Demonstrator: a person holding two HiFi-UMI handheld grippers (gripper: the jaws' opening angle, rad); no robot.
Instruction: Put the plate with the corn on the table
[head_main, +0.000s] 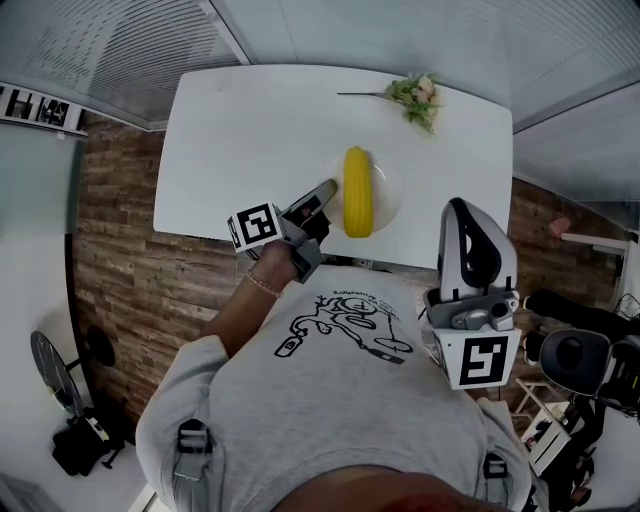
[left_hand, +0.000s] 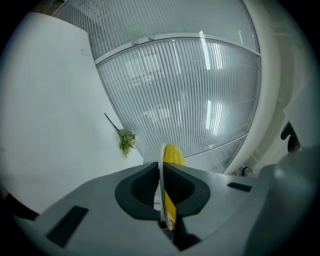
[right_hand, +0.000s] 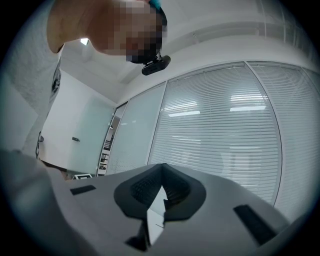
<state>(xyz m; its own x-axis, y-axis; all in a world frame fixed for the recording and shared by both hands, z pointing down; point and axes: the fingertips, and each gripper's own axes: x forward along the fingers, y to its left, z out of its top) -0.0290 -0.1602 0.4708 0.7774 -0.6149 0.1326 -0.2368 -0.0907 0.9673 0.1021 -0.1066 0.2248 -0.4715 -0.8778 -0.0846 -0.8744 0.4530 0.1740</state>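
Note:
A white plate carrying a yellow corn cob is at the near edge of the white table. My left gripper is shut on the plate's left rim. In the left gripper view the plate's rim stands edge-on between the jaws, with the corn cob just behind it. My right gripper is held up by the person's chest, off the table, jaws closed with nothing in them. In the right gripper view the right gripper points at window blinds.
A small sprig of flowers lies at the table's far right; the flower sprig also shows in the left gripper view. A wood-patterned floor surrounds the table. Dark equipment stands at the right.

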